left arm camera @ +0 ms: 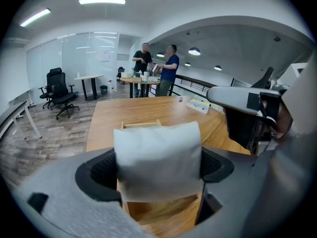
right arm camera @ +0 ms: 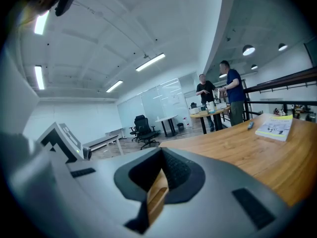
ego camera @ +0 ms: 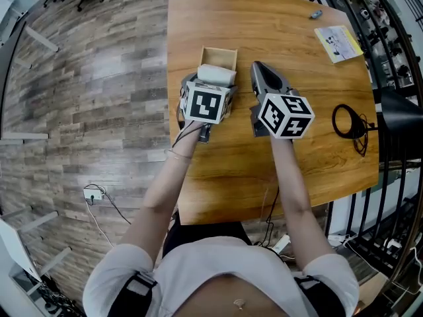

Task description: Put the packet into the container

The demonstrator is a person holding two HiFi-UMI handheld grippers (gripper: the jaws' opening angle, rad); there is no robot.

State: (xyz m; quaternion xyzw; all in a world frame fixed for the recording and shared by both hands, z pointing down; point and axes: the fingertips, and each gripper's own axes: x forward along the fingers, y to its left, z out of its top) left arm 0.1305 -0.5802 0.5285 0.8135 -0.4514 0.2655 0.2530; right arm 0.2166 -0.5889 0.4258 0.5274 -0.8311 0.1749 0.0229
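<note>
left gripper [left arm camera: 157,168] fingers squeeze white packet [left arm camera: 157,155] | head view: packet at wooden box [ego camera: 220,56] near rim | right gripper [right arm camera: 158,181] fingers pressed together, empty

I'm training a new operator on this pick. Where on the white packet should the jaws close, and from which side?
Grip the packet across its two side edges, coming from the person's side, as the left gripper holds it. The packet is a puffed pillow; its flanks fit between the pads, probably leaving its far end free toward the container.

The wooden table [ego camera: 231,160] carries a wooden container [ego camera: 219,53], a yellow booklet [ego camera: 338,43] and a black cable [ego camera: 349,123].
</note>
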